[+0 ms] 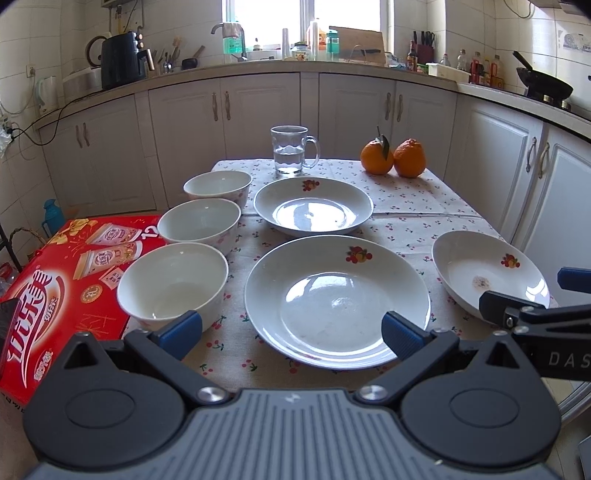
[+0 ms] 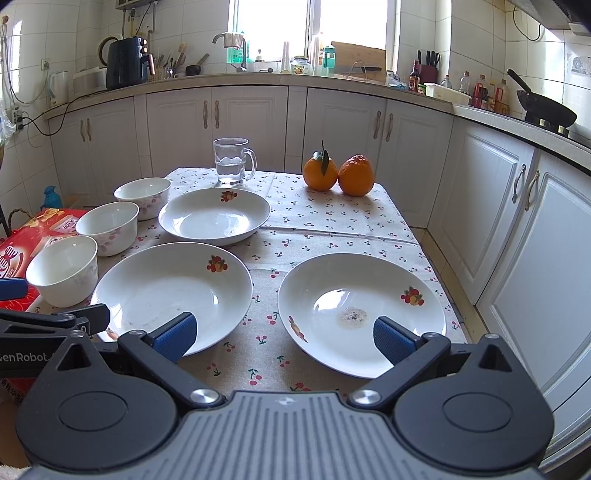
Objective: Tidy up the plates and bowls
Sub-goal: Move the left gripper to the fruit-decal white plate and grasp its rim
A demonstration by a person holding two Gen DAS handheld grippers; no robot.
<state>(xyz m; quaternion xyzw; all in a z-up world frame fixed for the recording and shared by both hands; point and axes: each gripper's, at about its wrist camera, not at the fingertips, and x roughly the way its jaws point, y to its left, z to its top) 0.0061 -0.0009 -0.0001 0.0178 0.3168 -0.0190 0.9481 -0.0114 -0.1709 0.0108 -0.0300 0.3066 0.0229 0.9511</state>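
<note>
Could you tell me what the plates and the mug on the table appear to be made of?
The plates look like glazed white ceramic: glossy window reflections and printed fruit decals. The mug appears to be clear glass, since the water and cabinets show through it.

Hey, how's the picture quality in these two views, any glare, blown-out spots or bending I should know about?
Left wrist view: the window is blown out white, daylight glares off the far plate and the near plate, and the counter edge bows from fisheye distortion. Right wrist view: the same overexposed window, a bright patch on the right plate, cabinets curving at the edges, dark corners; the tabletop is sharp.
</note>
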